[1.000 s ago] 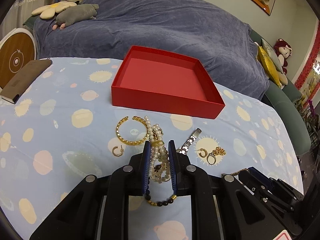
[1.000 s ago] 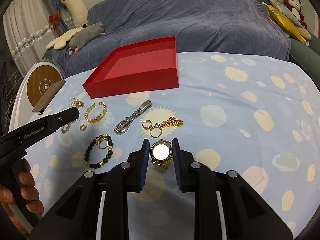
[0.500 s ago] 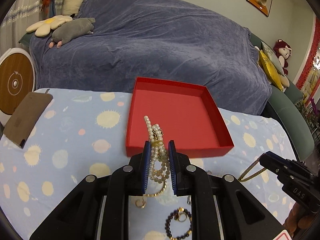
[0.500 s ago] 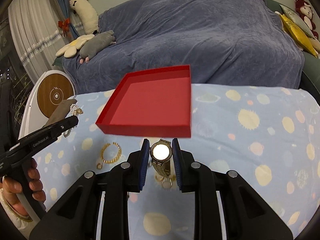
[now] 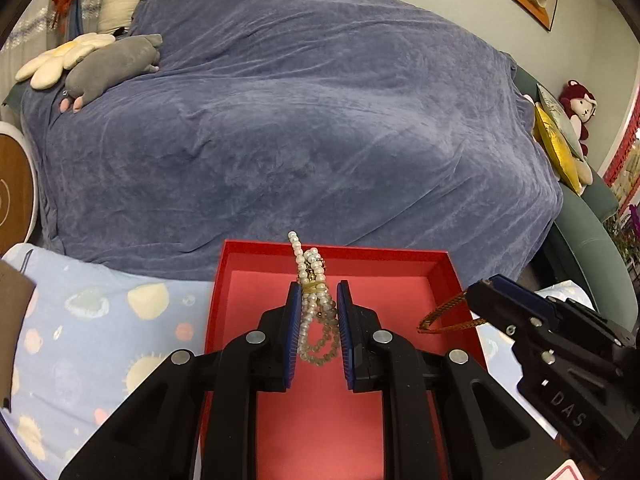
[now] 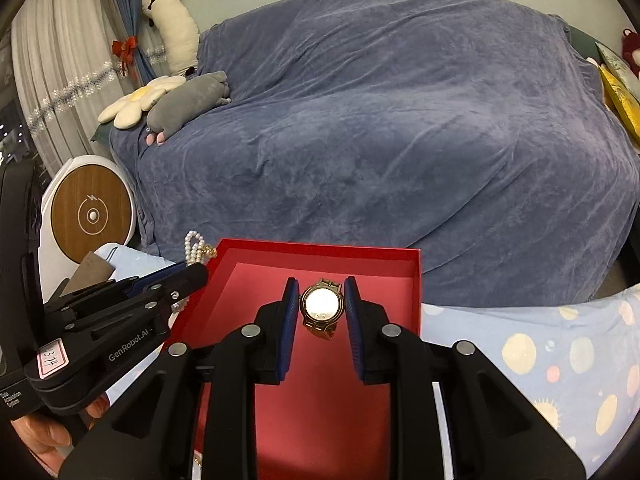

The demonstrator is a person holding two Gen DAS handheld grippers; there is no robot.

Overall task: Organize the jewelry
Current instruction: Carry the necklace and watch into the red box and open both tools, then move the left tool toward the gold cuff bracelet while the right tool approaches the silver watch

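Note:
My left gripper (image 5: 318, 300) is shut on a pearl bracelet (image 5: 314, 280) and holds it over the open red box (image 5: 256, 280). My right gripper (image 6: 322, 304) is shut on a gold watch (image 6: 322, 306) and holds it over the same red box (image 6: 256, 280). In the left wrist view the right gripper (image 5: 476, 292) shows at the right with the watch's gold band (image 5: 440, 316) hanging from it. In the right wrist view the left gripper (image 6: 196, 272) shows at the left with the pearls (image 6: 195, 245) above its tip. The box floor that shows is bare.
The box sits on a light blue tablecloth with planet prints (image 6: 540, 340). A sofa under a blue-grey cover (image 5: 320, 120) stands behind the table. A brown flat case (image 6: 90, 272) lies at the table's left edge. A round wooden-faced device (image 6: 92, 214) stands left.
Both grippers have lifted off the table and moved forward over the red box, carrying the pearls and the watch. The other jewelry on the cloth has dropped out of view.

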